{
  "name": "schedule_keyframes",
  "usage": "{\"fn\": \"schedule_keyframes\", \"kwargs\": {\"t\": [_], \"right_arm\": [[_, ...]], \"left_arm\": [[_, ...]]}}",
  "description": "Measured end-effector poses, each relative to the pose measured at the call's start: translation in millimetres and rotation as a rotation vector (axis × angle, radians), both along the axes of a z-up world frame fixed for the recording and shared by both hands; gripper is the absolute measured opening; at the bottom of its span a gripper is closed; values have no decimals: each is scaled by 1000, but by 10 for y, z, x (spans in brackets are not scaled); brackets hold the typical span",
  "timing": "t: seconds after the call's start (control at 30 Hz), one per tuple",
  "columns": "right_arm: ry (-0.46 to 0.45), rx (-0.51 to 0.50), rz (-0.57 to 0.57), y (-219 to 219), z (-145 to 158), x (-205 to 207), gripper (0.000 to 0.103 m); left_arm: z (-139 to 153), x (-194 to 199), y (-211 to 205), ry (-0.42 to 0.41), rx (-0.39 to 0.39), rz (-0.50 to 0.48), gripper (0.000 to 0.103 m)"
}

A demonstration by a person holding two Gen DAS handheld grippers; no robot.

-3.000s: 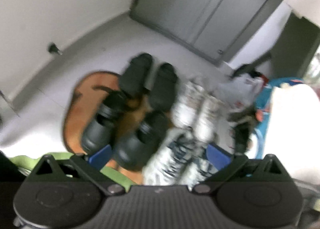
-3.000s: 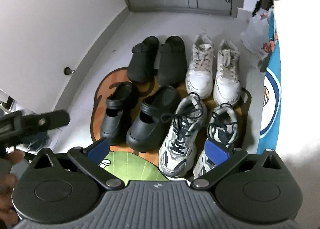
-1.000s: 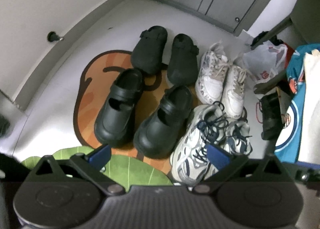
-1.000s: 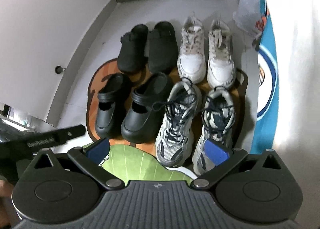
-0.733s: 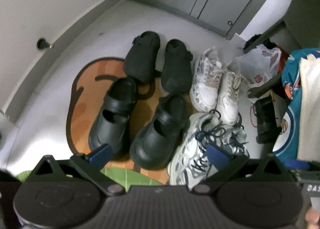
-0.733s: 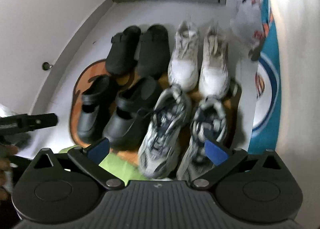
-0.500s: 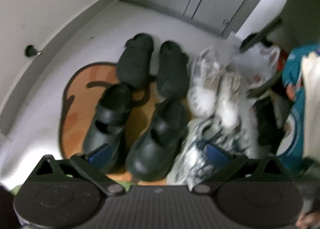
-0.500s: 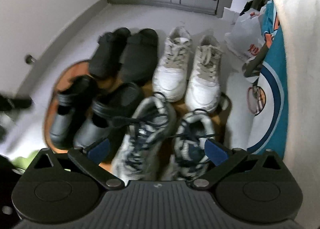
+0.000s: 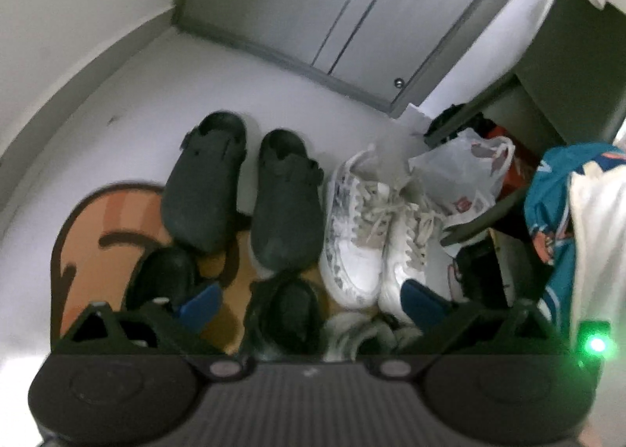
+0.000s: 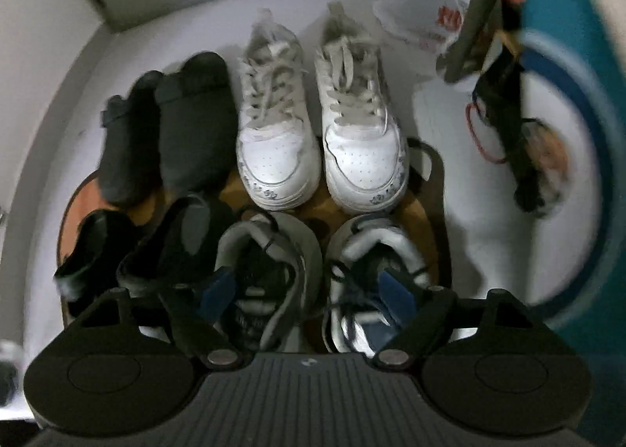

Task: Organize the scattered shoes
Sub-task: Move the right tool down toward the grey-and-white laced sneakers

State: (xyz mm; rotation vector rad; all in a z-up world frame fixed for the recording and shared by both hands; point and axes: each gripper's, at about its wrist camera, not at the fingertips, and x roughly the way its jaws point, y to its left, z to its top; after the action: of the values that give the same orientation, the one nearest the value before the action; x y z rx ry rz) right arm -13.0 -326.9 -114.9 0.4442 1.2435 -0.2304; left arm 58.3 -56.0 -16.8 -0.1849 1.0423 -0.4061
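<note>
Pairs of shoes stand in two rows on an orange mat [image 10: 434, 189]. At the back are black clogs [image 10: 191, 122] and white sneakers [image 10: 277, 134]. In front are black strapped clogs [image 10: 176, 239] and grey-and-navy sneakers [image 10: 266, 263]. My right gripper [image 10: 307, 292] is low over the grey sneakers. Its jaws are closing, one blue pad in each shoe's opening and both inner collars between them; no pressing shows. My left gripper [image 9: 309, 300] hangs open over the front black clogs [image 9: 293, 310], with the back clogs [image 9: 287, 196] and white sneakers [image 9: 354, 236] beyond. Nothing is in it.
A white plastic bag [image 9: 461, 173] and dark items [image 10: 508, 122] lie on the floor at the right. Teal-and-white fabric [image 10: 579, 56] hangs along the right side. Grey cupboard doors [image 9: 332, 9] close off the back, and a wall [image 9: 78, 17] runs on the left.
Both grippers have come down and forward towards the shoes. The right gripper's pads have drawn closer together over the grey sneakers. The green mat has left both views.
</note>
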Motion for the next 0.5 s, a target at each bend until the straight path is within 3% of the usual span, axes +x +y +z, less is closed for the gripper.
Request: {"fn": "schedule_keyframes", "kwargs": {"t": [0.2, 0.5], "right_arm": [[170, -86, 31, 38, -268, 410, 87], [265, -7, -94, -12, -398, 568, 93]], "left_arm": [[-92, 143, -70, 20, -14, 0, 99], [-144, 250, -6, 55, -57, 16, 99]]}}
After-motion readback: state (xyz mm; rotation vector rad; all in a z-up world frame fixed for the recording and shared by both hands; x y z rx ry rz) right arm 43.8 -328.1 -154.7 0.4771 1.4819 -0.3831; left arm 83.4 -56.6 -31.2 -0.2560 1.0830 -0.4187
